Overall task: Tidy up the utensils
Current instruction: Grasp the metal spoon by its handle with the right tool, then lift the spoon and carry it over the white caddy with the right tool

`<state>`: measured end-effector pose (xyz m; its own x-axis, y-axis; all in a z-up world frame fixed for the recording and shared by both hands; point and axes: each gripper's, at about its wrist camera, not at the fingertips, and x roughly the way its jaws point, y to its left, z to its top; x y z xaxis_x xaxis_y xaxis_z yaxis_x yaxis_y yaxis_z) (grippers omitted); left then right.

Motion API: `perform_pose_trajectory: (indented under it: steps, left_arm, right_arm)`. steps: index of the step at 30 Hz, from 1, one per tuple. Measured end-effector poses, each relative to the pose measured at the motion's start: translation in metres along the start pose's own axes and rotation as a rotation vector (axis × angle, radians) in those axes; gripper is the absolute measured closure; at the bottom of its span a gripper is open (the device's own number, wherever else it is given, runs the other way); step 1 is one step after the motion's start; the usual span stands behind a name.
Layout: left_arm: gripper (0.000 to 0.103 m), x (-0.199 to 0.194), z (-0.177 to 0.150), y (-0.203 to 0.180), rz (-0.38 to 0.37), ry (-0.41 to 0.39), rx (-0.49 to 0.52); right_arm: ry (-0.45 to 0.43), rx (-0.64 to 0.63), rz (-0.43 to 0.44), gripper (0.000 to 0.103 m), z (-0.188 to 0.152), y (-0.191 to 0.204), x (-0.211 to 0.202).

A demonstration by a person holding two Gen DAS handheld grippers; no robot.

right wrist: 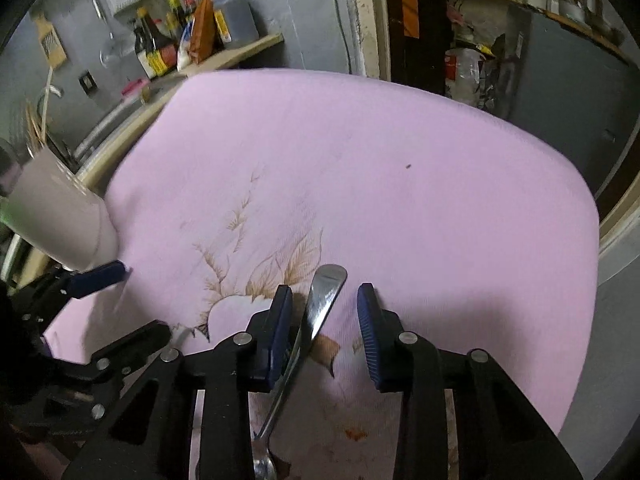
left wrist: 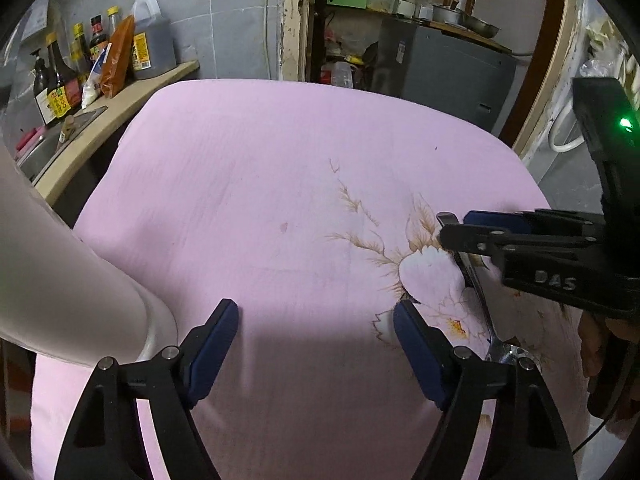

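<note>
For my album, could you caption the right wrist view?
Open right claw straddling a metal spoon lying on a pink floral cloth.

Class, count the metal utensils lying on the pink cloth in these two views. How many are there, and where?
1. A single metal utensil lies on the pink cloth over the flower print, between the open fingers of the right gripper. Others may be hidden beneath the grippers.

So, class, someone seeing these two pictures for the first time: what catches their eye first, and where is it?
The pink flower-printed cloth fills both views. On it, at the flower print, lies a shiny metal spoon, its handle between the open right gripper. The left gripper gapes over bare cloth, beside a tall white cylindrical holder at the left edge.
</note>
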<state>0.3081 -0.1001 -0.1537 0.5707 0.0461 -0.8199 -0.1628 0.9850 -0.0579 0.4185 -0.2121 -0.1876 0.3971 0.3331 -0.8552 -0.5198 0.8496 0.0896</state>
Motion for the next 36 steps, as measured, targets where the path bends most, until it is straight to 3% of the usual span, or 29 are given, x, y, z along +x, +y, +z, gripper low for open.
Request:
perform_pose_trajectory:
  steps: [3,5,6,9,16,19,21,28,32,36]
  left_arm:
    - [0.025,-0.001,-0.002,-0.001,-0.007,0.003,-0.007]
    - [0.025,-0.003,-0.004,0.000,-0.013,0.003,-0.013]
    - [0.025,-0.004,-0.005,-0.001,-0.019,0.004,-0.017]
    - [0.025,-0.007,-0.008,0.000,-0.032,0.007,-0.023]
    - [0.025,-0.019,-0.009,-0.005,-0.075,-0.013,-0.006]
    - [0.025,-0.023,-0.010,-0.008,-0.090,-0.016,0.004]
    - [0.025,-0.026,-0.010,-0.010,-0.097,-0.018,0.011]
    - [0.025,-0.035,-0.013,-0.011,-0.124,-0.025,0.024]
    - [0.025,-0.046,-0.015,-0.010,-0.148,-0.034,0.021]
    - [0.025,-0.073,-0.015,-0.007,-0.190,-0.079,0.033]
  right_arm:
    - [0.031,-0.054,-0.059,0.073,0.002,0.013,0.001]
    - [0.042,-0.045,-0.049,0.078,0.004,0.011,-0.002]
    - [0.047,-0.043,-0.049,0.086,0.004,0.011,-0.004]
    - [0.060,-0.021,-0.032,0.088,0.006,0.009,-0.007]
    - [0.046,0.149,0.108,0.093,-0.009,-0.011,-0.024]
    - [0.037,0.191,0.131,0.094,-0.021,-0.016,-0.034]
    - [0.026,0.220,0.149,0.101,-0.027,-0.019,-0.044]
    - [0.022,0.269,0.200,0.102,-0.052,-0.015,-0.060]
    - [-0.027,0.272,0.203,0.102,-0.059,-0.016,-0.068]
    - [-0.150,0.264,0.197,0.102,-0.057,-0.014,-0.103]
